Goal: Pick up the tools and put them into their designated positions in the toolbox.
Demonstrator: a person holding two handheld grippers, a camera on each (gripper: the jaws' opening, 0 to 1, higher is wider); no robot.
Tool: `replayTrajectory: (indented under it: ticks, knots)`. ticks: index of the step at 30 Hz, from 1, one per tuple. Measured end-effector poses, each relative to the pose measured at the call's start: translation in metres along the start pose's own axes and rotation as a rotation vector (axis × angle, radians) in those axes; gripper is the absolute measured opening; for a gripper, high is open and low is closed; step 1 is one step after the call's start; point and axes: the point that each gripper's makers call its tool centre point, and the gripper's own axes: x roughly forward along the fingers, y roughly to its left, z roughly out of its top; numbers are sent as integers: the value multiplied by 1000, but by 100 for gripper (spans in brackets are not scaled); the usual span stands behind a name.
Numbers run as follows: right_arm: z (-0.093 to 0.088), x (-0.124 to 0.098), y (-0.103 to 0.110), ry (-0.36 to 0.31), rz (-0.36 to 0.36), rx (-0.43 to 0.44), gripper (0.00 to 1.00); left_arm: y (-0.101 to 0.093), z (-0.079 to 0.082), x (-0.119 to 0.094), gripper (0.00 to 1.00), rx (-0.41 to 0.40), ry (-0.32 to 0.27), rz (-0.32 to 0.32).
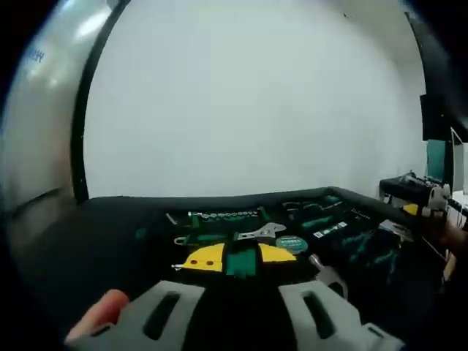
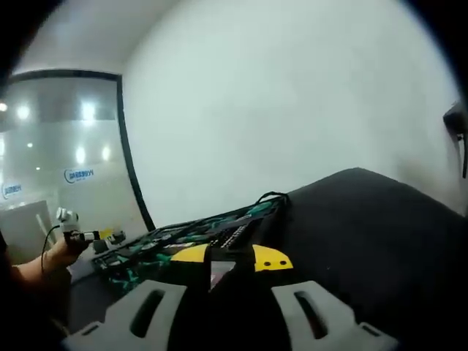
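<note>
So the left gripper (image 1: 241,311) sits low in the left gripper view with its two grey jaws spread wide and nothing between them; a fingertip (image 1: 102,311) of the person shows beside the left jaw. Just beyond the jaws lies the open toolbox (image 1: 110,219) on a dark table (image 1: 58,256), its black tray already carrying a good deal: a yellow-handled tool (image 1: 234,256) at the near edge, an adjustable wrench (image 1: 262,232) behind it, a row of sockets (image 1: 227,216) further back, and green-handled tools (image 1: 322,212) off to the right. The right gripper (image 2: 227,311) in the right gripper view is likewise wide apart and empty, hanging over the same table (image 2: 380,241) with the toolbox (image 2: 139,252) seen end-on, the yellow-handled tool (image 2: 265,259) nearest. Further left, a person's hand (image 2: 62,252) is near some equipment. Judging by this, much of the tray looks filled, but blur hides which slots are vacant, and I cannot pick out a loose tool waiting on the table. Neither gripper has anything in hand, so the next pick is not yet begun.
</note>
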Motion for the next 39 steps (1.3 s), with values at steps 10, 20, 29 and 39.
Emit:
replayTrajectory:
  ticks: [10,20,29,39]
  knots:
    - [7,-3,2,-26,-10,-27,21,-3,-15,-39,15,-10,-133,-37]
    - [13,-8,29,-57,64,-121,29,-26,-6,-62,29,-148,-301,-290]
    - [11,-7,66,-74,204,-250,36,-51,-1,-68,60,-59,-352,-413]
    - [8,-9,87,-70,297,-270,53,-58,-7,-63,64,-17,-323,-428]
